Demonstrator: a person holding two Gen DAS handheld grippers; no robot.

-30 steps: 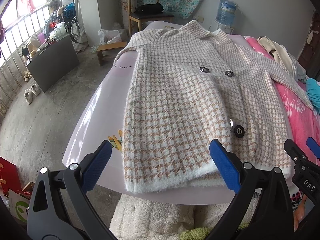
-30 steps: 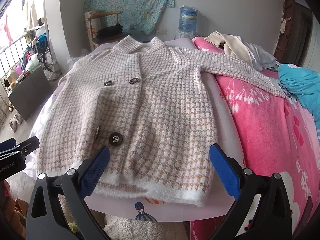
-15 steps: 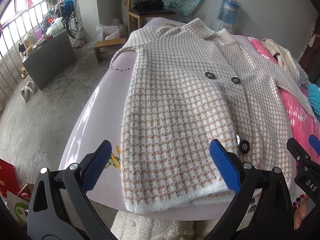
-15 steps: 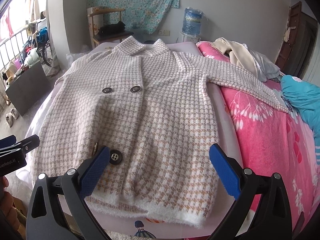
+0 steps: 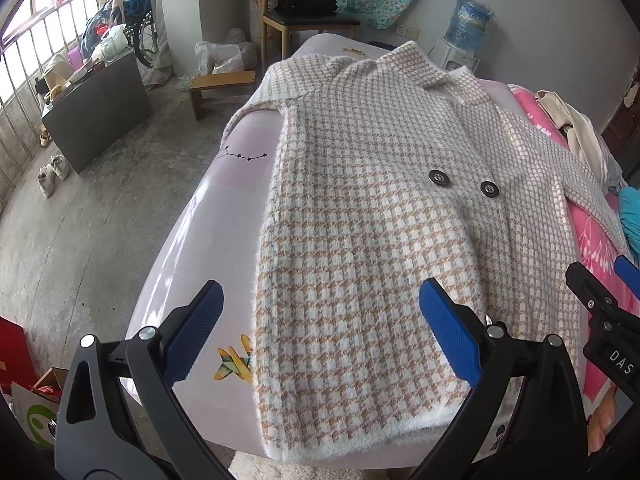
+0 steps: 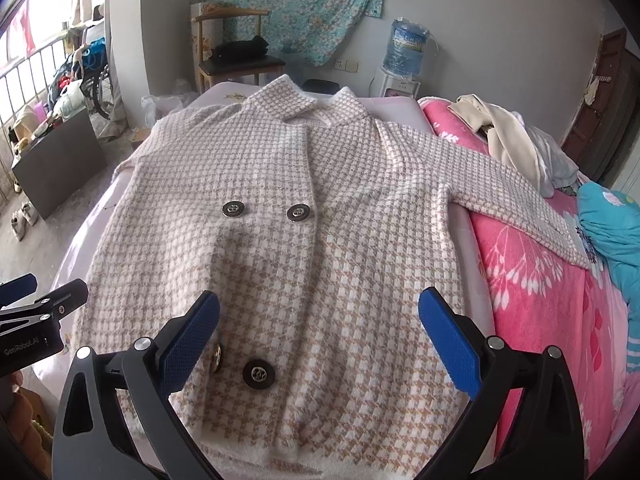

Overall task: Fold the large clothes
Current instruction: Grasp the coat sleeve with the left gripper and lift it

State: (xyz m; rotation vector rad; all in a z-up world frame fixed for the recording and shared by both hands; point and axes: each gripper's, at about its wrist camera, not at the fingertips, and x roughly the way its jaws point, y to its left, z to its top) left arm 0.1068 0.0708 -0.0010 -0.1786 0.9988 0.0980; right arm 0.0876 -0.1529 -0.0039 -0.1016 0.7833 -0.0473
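Both my left tool and right tool hang wide apart, empty, over the coat. It looks thick, soft, floppy; I'd pinch the near hem corners.

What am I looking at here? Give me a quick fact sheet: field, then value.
Garment: houndstooth coat, spread flat, front up, unfolded
Buttons: four dark ones
Surface: lilac sheet, beside a pink blanket
Right sleeve end: lying on the pink blanket
Left gripper: open, holding nothing
Right gripper: open, holding nothing
Folding: not begun
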